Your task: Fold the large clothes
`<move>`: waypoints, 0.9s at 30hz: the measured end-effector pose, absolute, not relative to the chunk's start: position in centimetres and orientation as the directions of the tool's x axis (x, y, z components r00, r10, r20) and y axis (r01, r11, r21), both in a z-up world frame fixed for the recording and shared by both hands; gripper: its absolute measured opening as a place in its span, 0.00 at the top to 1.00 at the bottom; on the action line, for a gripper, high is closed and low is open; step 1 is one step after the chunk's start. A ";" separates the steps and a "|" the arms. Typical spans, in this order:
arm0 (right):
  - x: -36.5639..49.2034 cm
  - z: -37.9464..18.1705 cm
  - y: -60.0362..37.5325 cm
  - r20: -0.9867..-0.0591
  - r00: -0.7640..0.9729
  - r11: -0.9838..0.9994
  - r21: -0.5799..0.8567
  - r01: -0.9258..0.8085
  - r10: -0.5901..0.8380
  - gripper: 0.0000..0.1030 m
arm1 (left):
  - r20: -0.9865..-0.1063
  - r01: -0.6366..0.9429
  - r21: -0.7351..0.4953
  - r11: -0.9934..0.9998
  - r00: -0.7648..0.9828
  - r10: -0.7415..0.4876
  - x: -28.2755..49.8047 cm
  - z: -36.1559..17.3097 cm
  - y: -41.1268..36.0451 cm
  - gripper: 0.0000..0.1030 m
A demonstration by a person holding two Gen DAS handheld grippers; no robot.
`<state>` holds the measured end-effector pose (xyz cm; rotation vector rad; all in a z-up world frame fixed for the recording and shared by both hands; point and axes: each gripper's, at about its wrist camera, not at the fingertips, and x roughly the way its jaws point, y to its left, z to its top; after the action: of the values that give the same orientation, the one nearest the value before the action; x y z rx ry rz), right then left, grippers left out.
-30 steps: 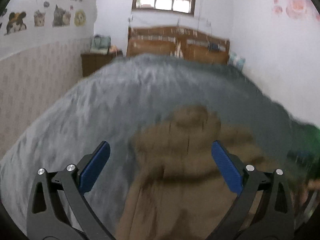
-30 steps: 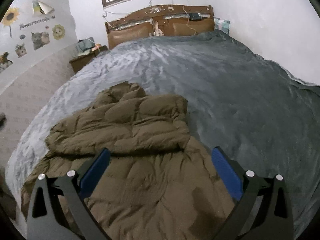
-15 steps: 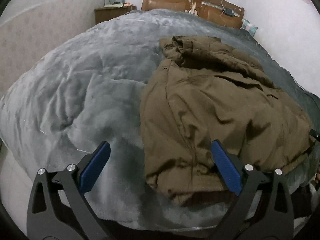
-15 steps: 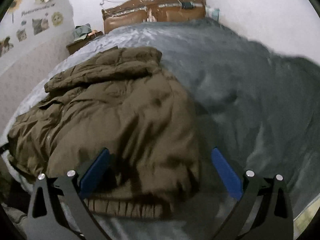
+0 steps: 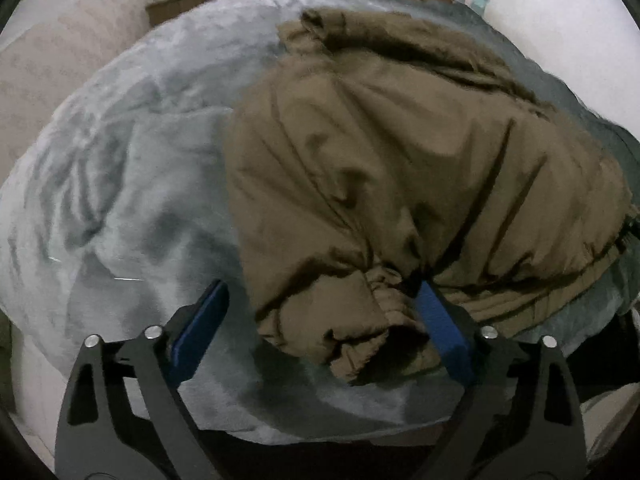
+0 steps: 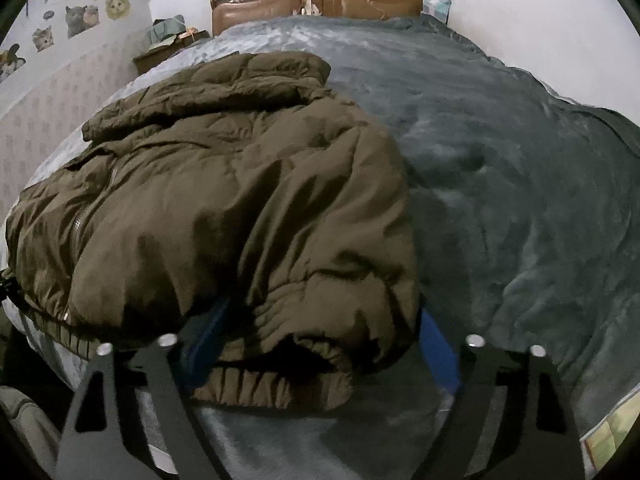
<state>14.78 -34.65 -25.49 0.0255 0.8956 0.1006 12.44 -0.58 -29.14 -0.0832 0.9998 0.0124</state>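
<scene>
A large olive-brown padded jacket [image 5: 400,168] lies bunched on a grey blanket-covered bed [image 5: 132,184], near the foot edge. My left gripper [image 5: 320,320] is open, its blue fingers straddling the jacket's near left corner and cuff. In the right wrist view the jacket [image 6: 240,200] fills the left half, zipper at the left. My right gripper [image 6: 320,340] is open, its fingers on either side of the jacket's ribbed hem at the near right corner.
The grey bed [image 6: 500,184] stretches back to a wooden headboard [image 6: 316,0]. A nightstand with clutter [image 6: 168,44] stands left of it. Walls run along both sides. The bed's foot edge is just below both grippers.
Both grippers have dropped and moved forward to the jacket's near edge. The jacket's corners now sit between the open fingers of each gripper.
</scene>
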 end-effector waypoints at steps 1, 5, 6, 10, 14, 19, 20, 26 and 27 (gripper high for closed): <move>14.7 -25.7 -34.6 -0.781 0.617 0.995 0.063 -0.072 0.094 0.25 | -0.851 -0.036 -0.064 0.997 0.525 -0.035 12.7 -29.7 -0.8 0.17; 14.4 -26.4 -35.0 -0.784 0.611 0.994 0.102 -0.045 0.109 0.31 | -0.862 -0.004 -0.096 0.995 0.500 -0.081 13.6 -30.7 -1.2 0.35; 14.3 -26.5 -35.1 -0.785 0.607 0.992 0.118 -0.043 0.120 0.35 | -0.861 0.000 -0.099 0.995 0.501 -0.086 13.7 -30.7 -1.2 0.39; 14.4 -27.0 -35.2 -0.796 0.580 0.983 0.179 -0.048 0.173 0.57 | -0.855 0.021 -0.106 0.994 0.508 -0.102 14.1 -30.9 -1.8 0.51; 14.7 -26.6 -34.8 -0.800 0.564 0.977 0.207 -0.058 0.203 0.76 | -0.829 0.010 -0.132 0.991 0.547 -0.116 14.0 -30.1 -1.5 0.64; 14.4 -24.6 -34.8 -0.777 0.585 0.968 0.245 -0.059 0.233 0.83 | -0.780 0.005 -0.169 0.986 0.610 -0.137 13.5 -27.3 -1.2 0.74; 14.3 -23.8 -34.7 -0.766 0.598 0.967 0.244 -0.070 0.237 0.83 | -0.767 0.010 -0.169 0.986 0.627 -0.138 13.3 -26.4 -1.2 0.75; 12.4 -18.9 -33.9 -0.687 0.680 0.964 0.229 -0.133 0.256 0.85 | -0.677 0.011 -0.153 0.988 0.727 -0.113 11.9 -21.5 -0.2 0.77; 12.1 -18.4 -33.8 -0.676 0.689 0.963 0.230 -0.141 0.262 0.85 | -0.651 0.001 -0.155 0.988 0.752 -0.103 11.6 -20.5 0.1 0.77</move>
<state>12.14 -33.84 -18.42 0.1645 0.7791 0.2263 11.58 0.11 -20.52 -0.1483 0.7177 -0.0568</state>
